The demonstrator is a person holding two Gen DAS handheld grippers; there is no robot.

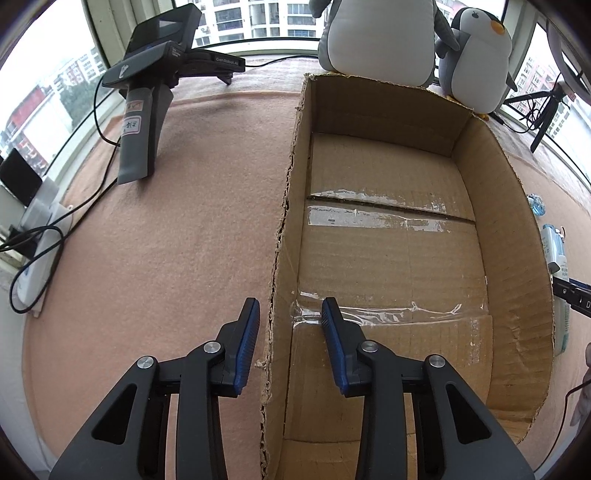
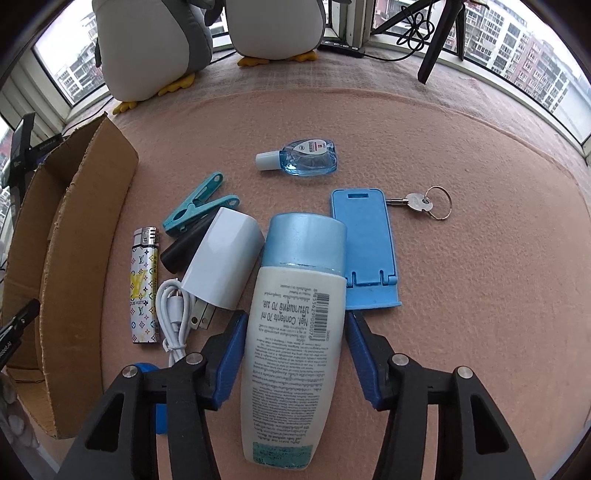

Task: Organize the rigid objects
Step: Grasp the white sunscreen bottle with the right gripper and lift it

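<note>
One cardboard box (image 1: 388, 236) stands on the pink felt mat (image 1: 166, 240), its torn left wall rising between the blue pads of the left gripper (image 1: 289, 314), which are drawn in narrow on that wall, one pad outside and one inside; whether they actually press the cardboard is hard to tell. Nothing lies in the box: only its taped bottom flaps show. The left gripper points steeply down at the box's near left side. To the right of the box, on the open mat, the objects to be sorted lie in a loose cluster. The white lotion bottle (image 2: 291, 332) with a pale blue cap lies flat, cap pointing away, and the right gripper (image 2: 295, 325) points steeply down over it, its jaws half closed, with a pad against each side of the bottle's body. Just left of the bottle are a white charger plug (image 2: 221, 258), a coiled white cable (image 2: 173, 314), a patterned lighter (image 2: 142, 288) and a teal clothes peg (image 2: 199, 210). Just right lies a blue phone stand (image 2: 365, 251), with a key on a ring (image 2: 424, 203) beyond it. A small blue bottle (image 2: 299, 157) lies farther back, and two plush penguins (image 2: 207, 33) sit at the mat's far edge.
</note>
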